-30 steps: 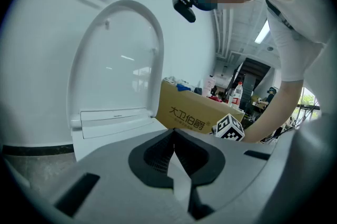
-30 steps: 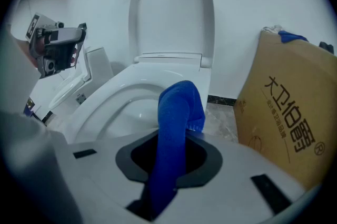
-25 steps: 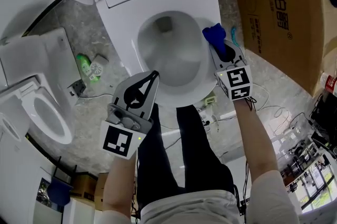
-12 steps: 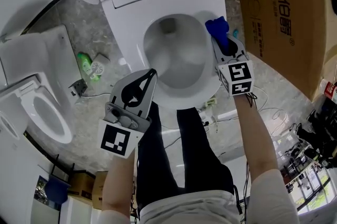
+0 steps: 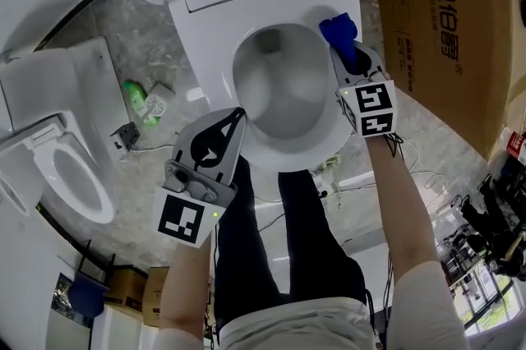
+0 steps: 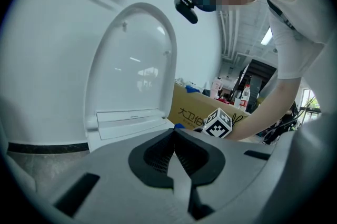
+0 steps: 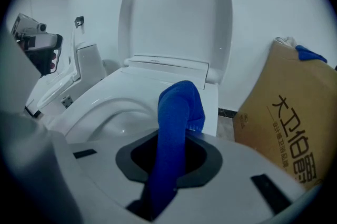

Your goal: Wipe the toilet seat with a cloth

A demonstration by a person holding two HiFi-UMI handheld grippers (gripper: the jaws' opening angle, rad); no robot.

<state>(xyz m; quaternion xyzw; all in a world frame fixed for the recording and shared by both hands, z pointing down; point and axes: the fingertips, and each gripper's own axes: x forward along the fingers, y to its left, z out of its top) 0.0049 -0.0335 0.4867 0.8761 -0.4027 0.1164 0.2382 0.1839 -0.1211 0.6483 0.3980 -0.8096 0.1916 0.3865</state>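
My right gripper (image 5: pixel 352 65) pinching blue cloth (image 5: pixel 338 29), cloth end bunched over right rear of toilet seat (image 5: pixel 325 139), close to hinge. My left gripper (image 5: pixel 236 118) jaws pressed together, nothing between, hanging by front-left edge of seat. Lid (image 7: pixel 176 12) up. Cardboard box (image 5: pixel 444 36) just right of toilet.

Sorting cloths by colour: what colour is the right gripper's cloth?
The cloth is blue, clearest in the right gripper view.
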